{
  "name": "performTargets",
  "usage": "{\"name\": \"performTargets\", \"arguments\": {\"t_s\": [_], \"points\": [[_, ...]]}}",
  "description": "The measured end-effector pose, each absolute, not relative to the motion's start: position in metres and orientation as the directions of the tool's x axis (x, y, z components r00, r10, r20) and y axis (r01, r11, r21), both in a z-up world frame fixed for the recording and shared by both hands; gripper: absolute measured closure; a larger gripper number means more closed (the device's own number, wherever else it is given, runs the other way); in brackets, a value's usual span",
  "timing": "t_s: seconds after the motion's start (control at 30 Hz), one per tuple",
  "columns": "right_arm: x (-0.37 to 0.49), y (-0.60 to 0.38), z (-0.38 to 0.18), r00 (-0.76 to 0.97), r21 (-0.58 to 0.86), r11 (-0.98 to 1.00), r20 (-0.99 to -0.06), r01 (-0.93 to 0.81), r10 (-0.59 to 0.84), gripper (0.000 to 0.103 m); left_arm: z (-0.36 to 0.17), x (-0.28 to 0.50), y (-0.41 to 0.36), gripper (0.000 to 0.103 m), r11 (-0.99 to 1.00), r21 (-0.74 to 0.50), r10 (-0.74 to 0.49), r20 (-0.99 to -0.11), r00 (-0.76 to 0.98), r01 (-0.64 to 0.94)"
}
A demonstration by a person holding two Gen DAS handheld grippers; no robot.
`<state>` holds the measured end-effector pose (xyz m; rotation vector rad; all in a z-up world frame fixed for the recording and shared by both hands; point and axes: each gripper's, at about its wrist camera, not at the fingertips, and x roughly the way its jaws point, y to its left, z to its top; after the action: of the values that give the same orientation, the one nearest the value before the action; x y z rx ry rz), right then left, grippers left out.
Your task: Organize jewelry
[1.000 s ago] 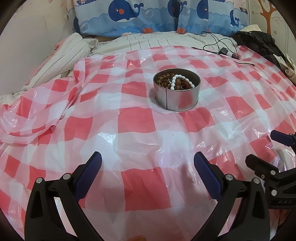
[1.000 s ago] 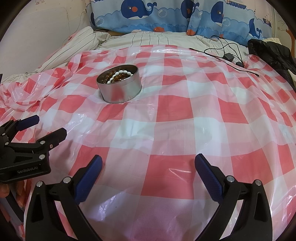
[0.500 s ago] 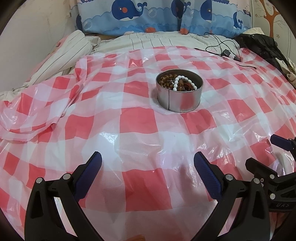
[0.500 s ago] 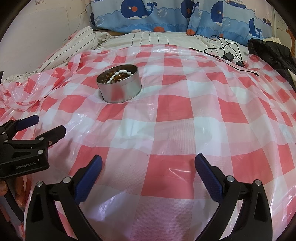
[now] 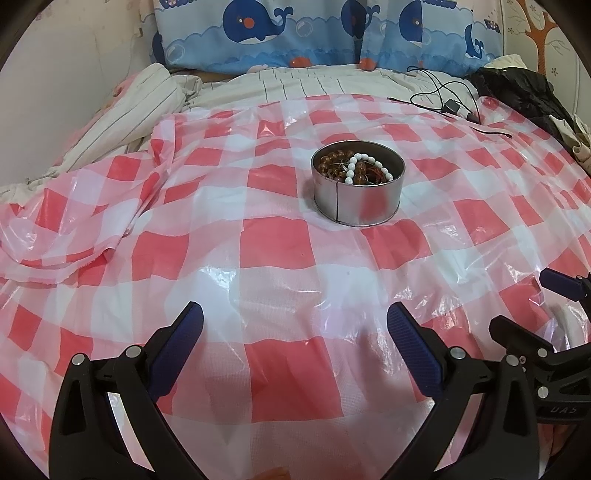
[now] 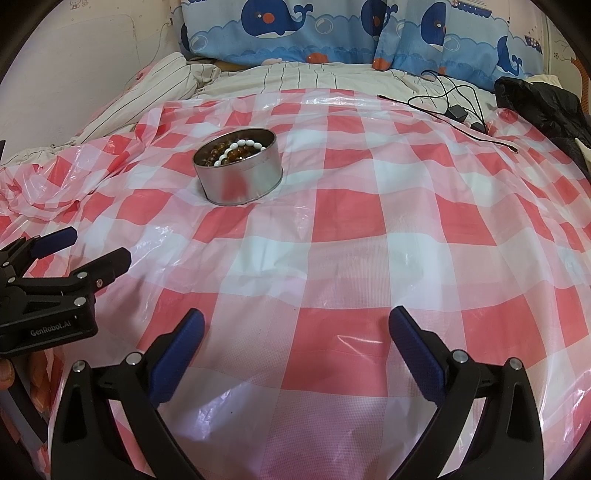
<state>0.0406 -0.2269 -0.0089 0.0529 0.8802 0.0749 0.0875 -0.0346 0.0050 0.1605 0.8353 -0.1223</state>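
Note:
A round silver tin [image 5: 369, 205] [image 6: 240, 182] stands on the red-and-white checked plastic sheet. Inside it lie a white bead bracelet [image 5: 364, 164] [image 6: 240, 147] and brown amber-like beads [image 5: 334, 160] [image 6: 218, 155]. My left gripper [image 5: 295, 325] is open over the sheet, well short of the tin, with nothing between its blue-padded fingers. My right gripper [image 6: 295, 326] is open too, empty, with the tin far ahead to its left. Each gripper shows in the other's view: the right one [image 5: 532, 306] at the right edge, the left one [image 6: 88, 247] at the left edge.
The checked sheet [image 5: 277, 251] covers a bed and is crumpled at the left [image 5: 74, 229]. Whale-print pillows [image 5: 332, 33] lie at the head. A black cable with a charger [image 5: 450, 107] [image 6: 458, 110] and dark clothing [image 5: 517, 92] [image 6: 546, 110] sit at the far right. A wall [image 5: 74, 74] bounds the left.
The left wrist view has shifted a little, so the tin sits slightly more to the right and lower in it. Both grippers stay open and empty; the right view is nearly unchanged.

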Motion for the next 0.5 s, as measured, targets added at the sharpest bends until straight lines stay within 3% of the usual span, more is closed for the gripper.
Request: {"name": "performTargets", "arguments": {"t_s": [0.5], "points": [[0.0405,-0.2265,-0.0088,0.635,0.076,0.996,-0.768,-0.044,0.086,0.007,0.0079,0.0867,-0.0357,0.007,0.981,0.097,-0.043,-0.742,0.669,0.170]]}}
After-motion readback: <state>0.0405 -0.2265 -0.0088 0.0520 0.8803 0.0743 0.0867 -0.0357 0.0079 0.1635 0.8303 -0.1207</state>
